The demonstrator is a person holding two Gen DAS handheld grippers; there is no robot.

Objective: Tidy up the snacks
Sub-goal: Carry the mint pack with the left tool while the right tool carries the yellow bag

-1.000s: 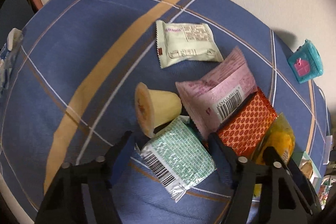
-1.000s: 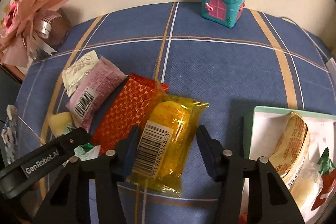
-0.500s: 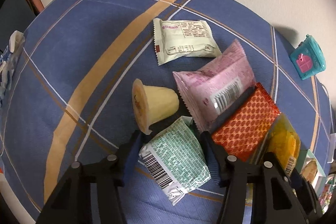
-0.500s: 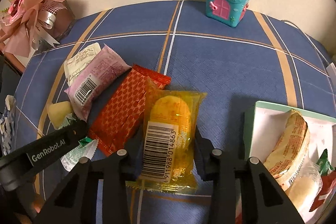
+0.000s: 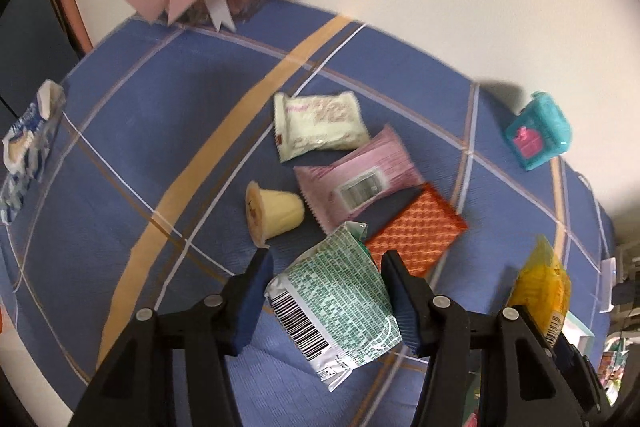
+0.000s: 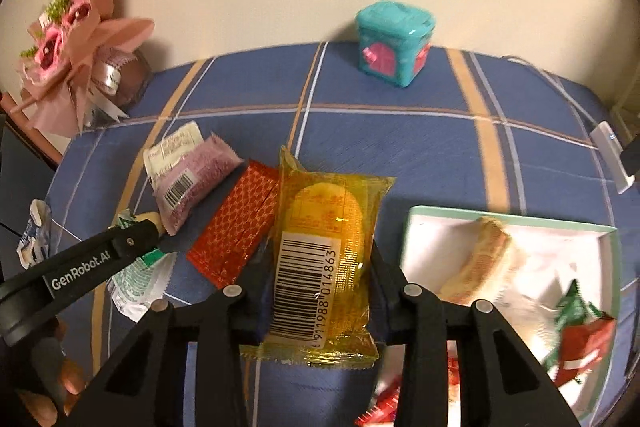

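My left gripper is shut on a green-and-white snack packet and holds it above the blue checked table. My right gripper is shut on a yellow snack packet, lifted off the cloth; it also shows at the right of the left wrist view. On the table lie an orange packet, a pink packet, a cream packet and a yellow jelly cup. A white box with a green rim at the right holds several snacks.
A teal toy house stands at the far edge by the wall. A pink bouquet sits at the far left corner. A blue-and-white packet lies at the left edge. A white charger lies at the right edge.
Both grippers have closed on their packets and lifted them off the table. The yellow packet has come away from the orange one and moved toward the box.
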